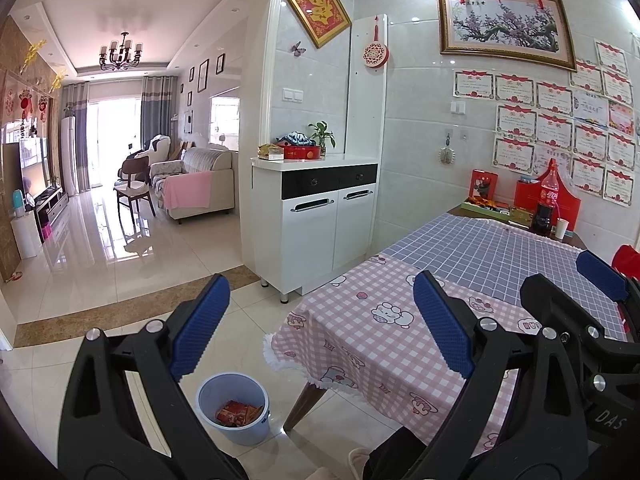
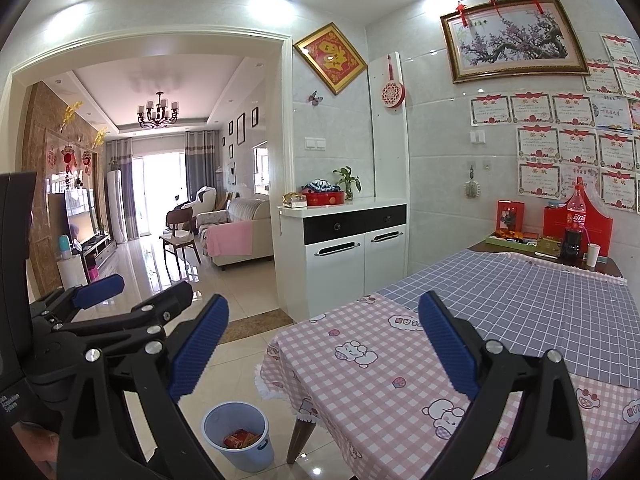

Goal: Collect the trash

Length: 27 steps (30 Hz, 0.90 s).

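Blue ribbed pads stand wide apart on both our tools: the left gripper (image 1: 320,324) and the right gripper (image 2: 324,344) hang over the pink checked tablecloth (image 1: 360,320) with nothing between their fingers. At about seven o'clock, on the tile floor beside the table leg (image 1: 304,404), sits the pale blue bin (image 1: 233,408), and inside it lie crumpled red and orange wrappers (image 1: 239,414). We judge such wrappers light, soft and a little slick, so we would pinch a raised fold, not a flat face. No loose trash shows on the cloth from either view.
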Tool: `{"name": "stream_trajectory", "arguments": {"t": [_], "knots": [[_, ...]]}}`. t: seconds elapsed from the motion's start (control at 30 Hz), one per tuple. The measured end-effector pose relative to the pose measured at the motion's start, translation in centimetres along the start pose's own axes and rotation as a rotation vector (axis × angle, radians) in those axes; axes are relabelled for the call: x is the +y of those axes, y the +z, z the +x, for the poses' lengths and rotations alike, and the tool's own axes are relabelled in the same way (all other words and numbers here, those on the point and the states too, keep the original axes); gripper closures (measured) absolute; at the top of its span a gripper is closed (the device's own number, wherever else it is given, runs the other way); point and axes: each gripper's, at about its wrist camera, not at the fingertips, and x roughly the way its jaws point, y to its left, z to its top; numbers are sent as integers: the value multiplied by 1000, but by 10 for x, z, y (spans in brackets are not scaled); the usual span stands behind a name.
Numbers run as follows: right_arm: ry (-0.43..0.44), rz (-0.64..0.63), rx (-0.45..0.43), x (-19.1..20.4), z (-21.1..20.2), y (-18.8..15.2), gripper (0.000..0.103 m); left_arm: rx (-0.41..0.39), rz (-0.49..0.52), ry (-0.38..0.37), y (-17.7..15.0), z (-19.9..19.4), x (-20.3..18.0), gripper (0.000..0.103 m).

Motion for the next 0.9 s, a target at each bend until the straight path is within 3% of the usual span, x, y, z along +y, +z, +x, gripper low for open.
{"name": "stream_trajectory", "arguments": {"t": [0.9], "knots": [[5,1,6,-5,6,1,9,8,-1,3,-2,3,4,12]]}}
